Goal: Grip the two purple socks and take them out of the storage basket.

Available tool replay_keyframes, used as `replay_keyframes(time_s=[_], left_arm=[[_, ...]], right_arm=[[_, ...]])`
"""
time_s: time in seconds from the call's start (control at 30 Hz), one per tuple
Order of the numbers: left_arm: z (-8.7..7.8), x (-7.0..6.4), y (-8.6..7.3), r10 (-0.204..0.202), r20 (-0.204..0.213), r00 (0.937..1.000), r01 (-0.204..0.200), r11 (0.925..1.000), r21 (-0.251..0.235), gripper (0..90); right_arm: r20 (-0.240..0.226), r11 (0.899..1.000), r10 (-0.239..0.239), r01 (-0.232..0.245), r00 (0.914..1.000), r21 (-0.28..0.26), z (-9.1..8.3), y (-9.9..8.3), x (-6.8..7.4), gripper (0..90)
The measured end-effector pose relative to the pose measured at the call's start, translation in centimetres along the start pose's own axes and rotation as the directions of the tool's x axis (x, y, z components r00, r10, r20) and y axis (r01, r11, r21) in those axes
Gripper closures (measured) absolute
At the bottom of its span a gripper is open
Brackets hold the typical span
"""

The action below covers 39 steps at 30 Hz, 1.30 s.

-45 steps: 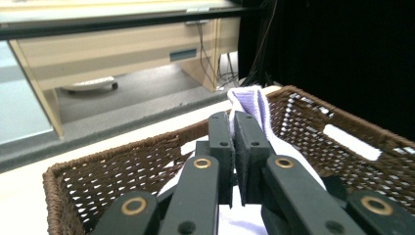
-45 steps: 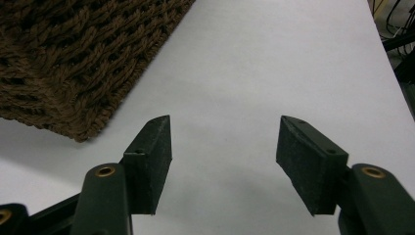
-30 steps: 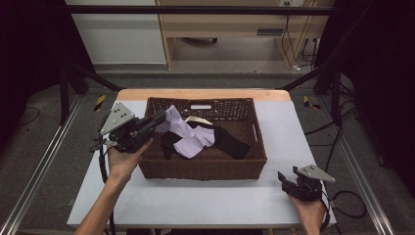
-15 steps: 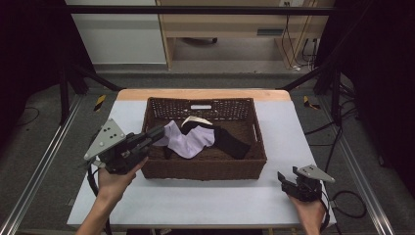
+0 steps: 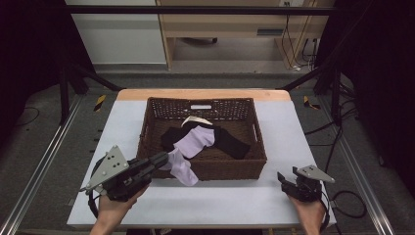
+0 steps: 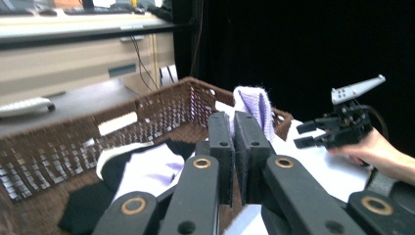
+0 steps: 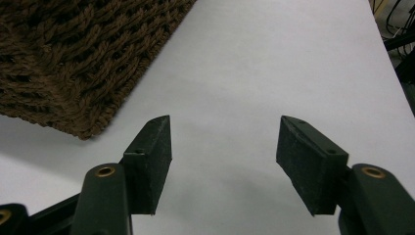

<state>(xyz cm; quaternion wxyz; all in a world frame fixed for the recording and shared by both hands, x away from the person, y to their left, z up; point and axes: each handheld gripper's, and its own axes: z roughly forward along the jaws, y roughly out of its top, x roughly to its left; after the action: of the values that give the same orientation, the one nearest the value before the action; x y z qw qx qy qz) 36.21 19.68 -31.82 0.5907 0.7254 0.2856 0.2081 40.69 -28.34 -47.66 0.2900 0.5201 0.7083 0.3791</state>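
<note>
A brown wicker basket stands at the middle of the white table. A lilac sock drapes over the basket's front rim and hangs toward the table. My left gripper is shut on that sock's lower end, in front of the basket's left corner; in the left gripper view the lilac sock sticks up between the pressed pads. A black sock and a cream cloth lie inside the basket. My right gripper rests open near the table's front right, with bare table between its pads.
The basket's corner lies left of my right gripper. A wooden desk and cables stand beyond the table. Metal rails run along the table's left side. Bare table surface stretches in front of the basket.
My left gripper has pulled back toward the front left, dragging the lilac sock out over the basket's front rim. The right gripper has stayed still.
</note>
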Motion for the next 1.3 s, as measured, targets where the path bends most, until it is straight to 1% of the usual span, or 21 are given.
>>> replay_keyframes(time_s=[0.07,0.23,0.4,0.53,0.73,0.77,0.83,0.9,1.0,1.03,1.1,1.13,1.2,1.3], left_arm=[[0.0,-0.2,-0.8,-0.001,-0.001,1.0,0.001,0.9998,0.018,85.6],[0.4,-0.2,-3.3,-0.033,0.003,0.9994,0.033,0.9974,0.064,85.6],[1.2,0.3,-5.7,-0.062,-0.004,0.9981,0.062,0.9905,0.122,85.6],[1.8,0.5,-6.8,-0.072,-0.007,0.9974,0.072,0.9847,0.159,85.6],[3.1,0.2,-8.6,-0.056,-0.008,0.9984,0.056,0.9742,0.219,85.6],[3.4,0.2,-8.9,-0.052,-0.01,0.9986,0.053,0.9716,0.231,85.6],[3.9,0.2,-9.5,-0.057,-0.01,0.9983,0.058,0.9663,0.251,85.6],[4.4,0.1,-10.1,-0.049,-0.014,0.9987,0.051,0.9598,0.276,85.6],[5.2,-0.1,-10.9,-0.047,-0.007,0.9989,0.046,0.9503,0.308,85.6],[5.4,-0.1,-11.2,-0.045,-0.002,0.999,0.044,0.947,0.318,85.5],[5.6,-0.2,-11.5,-0.038,-0.006,0.9993,0.038,0.9453,0.324,85.4],[5.7,-0.2,-11.6,-0.038,-0.007,0.9992,0.038,0.944,0.328,85.4],[5.9,-0.1,-11.9,-0.03,-0.011,0.9995,0.032,0.9415,0.335,85.1],[6.0,0.1,-12.1,-0.04,-0.004,0.9992,0.039,0.9388,0.342,84.2]], right_arm=[[-0.001,1.0,0.004,-0.004,1.0,-0.001,0.0,0.0,0.0,38.1],[0.0,1.0,0.0,0.0,1.0,-0.001,0.0,0.0,0.0,38.0],[0.002,1.0,0.0,0.0,1.0,0.0,0.0,0.0,0.0,38.0],[0.003,1.0,-0.002,0.002,1.0,-0.001,-0.1,-0.1,0.0,38.1],[-0.003,1.0,-0.002,0.002,1.0,0.009,0.0,-0.2,0.1,37.9],[-0.003,1.0,-0.006,0.006,1.0,0.008,0.0,-0.2,0.1,37.9],[-0.002,1.0,-0.008,0.008,1.0,0.007,0.1,-0.2,0.1,37.8],[-0.004,1.0,-0.007,0.007,1.0,0.004,0.1,-0.2,0.0,37.7],[-0.013,1.0,0.006,-0.006,0.9999,0.004,0.1,-0.3,0.0,37.1],[-0.014,1.0,0.001,-0.001,0.9999,0.003,0.2,-0.3,0.0,36.9],[-0.022,1.0,0.004,-0.004,0.9997,0.006,0.1,-0.3,0.1,36.7],[-0.02,1.0,-0.005,0.005,0.9998,0.005,0.2,-0.3,0.1,36.6],[-0.023,1.0,-0.009,0.009,0.9997,0.004,0.2,-0.3,0.1,36.4],[-0.028,1.0,-0.01,0.01,0.9995,0.004,0.3,-0.3,0.1,35.9]])
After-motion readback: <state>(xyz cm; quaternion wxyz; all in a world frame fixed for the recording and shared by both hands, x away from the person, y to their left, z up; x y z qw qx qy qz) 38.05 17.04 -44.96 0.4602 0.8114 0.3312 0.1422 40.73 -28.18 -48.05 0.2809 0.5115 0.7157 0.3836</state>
